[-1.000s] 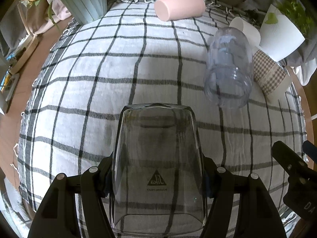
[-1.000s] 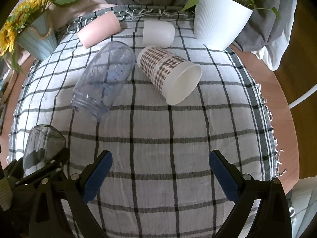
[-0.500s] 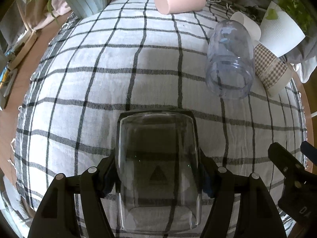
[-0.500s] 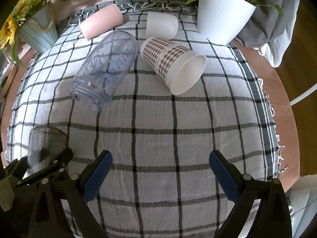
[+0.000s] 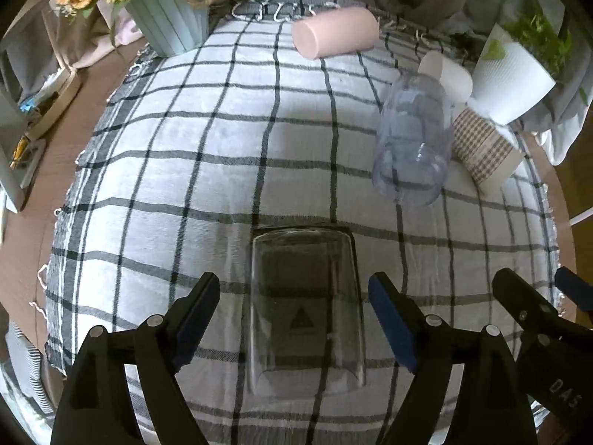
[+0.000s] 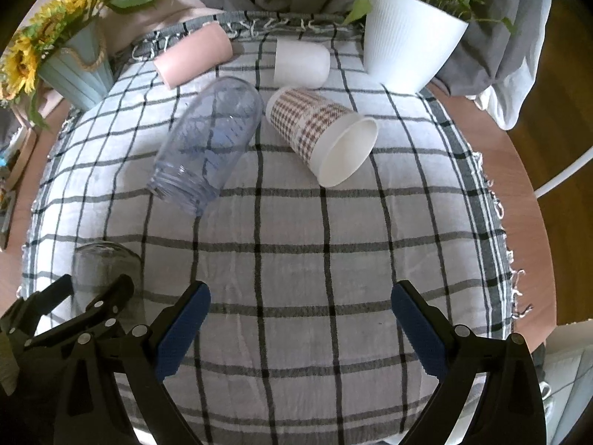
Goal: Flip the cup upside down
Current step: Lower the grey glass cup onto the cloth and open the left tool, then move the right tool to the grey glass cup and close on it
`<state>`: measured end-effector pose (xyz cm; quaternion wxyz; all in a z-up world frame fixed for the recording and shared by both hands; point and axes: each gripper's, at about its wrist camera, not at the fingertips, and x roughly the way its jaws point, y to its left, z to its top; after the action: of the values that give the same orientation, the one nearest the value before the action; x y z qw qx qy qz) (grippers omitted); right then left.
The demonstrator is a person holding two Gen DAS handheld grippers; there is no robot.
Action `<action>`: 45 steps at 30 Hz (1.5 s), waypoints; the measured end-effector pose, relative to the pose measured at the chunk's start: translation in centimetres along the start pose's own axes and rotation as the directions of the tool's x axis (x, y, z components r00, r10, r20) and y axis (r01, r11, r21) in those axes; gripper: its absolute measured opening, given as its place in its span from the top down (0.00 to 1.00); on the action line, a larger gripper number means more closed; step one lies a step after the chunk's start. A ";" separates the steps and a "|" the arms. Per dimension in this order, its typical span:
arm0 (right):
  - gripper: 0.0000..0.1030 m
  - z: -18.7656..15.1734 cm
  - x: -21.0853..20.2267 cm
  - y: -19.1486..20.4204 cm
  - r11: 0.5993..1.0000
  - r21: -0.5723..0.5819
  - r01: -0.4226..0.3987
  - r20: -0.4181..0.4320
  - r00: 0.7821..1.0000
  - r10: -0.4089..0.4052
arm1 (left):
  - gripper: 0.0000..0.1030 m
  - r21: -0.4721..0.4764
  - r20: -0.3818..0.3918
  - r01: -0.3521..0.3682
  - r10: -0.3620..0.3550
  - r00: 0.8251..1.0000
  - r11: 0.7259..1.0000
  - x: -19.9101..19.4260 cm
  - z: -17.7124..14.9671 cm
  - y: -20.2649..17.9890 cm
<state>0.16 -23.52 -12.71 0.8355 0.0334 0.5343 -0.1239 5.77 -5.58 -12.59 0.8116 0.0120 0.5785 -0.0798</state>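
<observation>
A clear glass cup [image 5: 305,307] stands upside down on the checked tablecloth [image 5: 207,170], base up, rim on the cloth. My left gripper [image 5: 294,289] is open, its fingers apart on either side of the cup and clear of it. The cup also shows at the lower left of the right wrist view [image 6: 103,263], with the left gripper's fingers [image 6: 111,296] around it. My right gripper [image 6: 300,296] is open and empty, over the cloth to the right of the cup.
Lying on their sides at the back: a clear bluish plastic jar [image 6: 207,144], a houndstooth paper cup [image 6: 322,137], a pink cup [image 6: 192,53]. A small white cup [image 6: 301,61], a white plant pot [image 6: 407,42] and a sunflower vase [image 6: 72,70] stand near the far edge.
My left gripper has opened and let go of the glass cup, which now stands upside down on the cloth. The left gripper has drawn back a little. The right gripper has barely moved.
</observation>
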 end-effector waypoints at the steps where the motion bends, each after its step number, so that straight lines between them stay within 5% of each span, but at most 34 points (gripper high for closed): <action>1: 0.04 0.0 -0.3 0.1 1.000 0.000 -0.004 0.004 1.000 0.004 | 0.18 -0.002 0.006 0.005 -0.005 1.000 1.000 -0.4 0.1 0.3; 24: 0.04 0.0 -3.8 7.9 0.995 -0.044 -0.087 0.063 0.994 0.090 | 0.13 -0.030 0.066 -0.096 0.098 0.993 0.995 -4.2 0.1 9.0; 45: 0.07 1.0 0.8 15.0 0.981 -0.144 -0.132 -0.072 0.990 0.122 | 0.13 -0.066 -0.002 -0.141 0.141 0.990 0.988 -0.8 -0.5 14.1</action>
<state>4.98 -9.35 -14.18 0.8247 0.0091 0.5648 -0.0292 7.09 8.50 -13.00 0.8158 0.0259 0.5777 -0.0032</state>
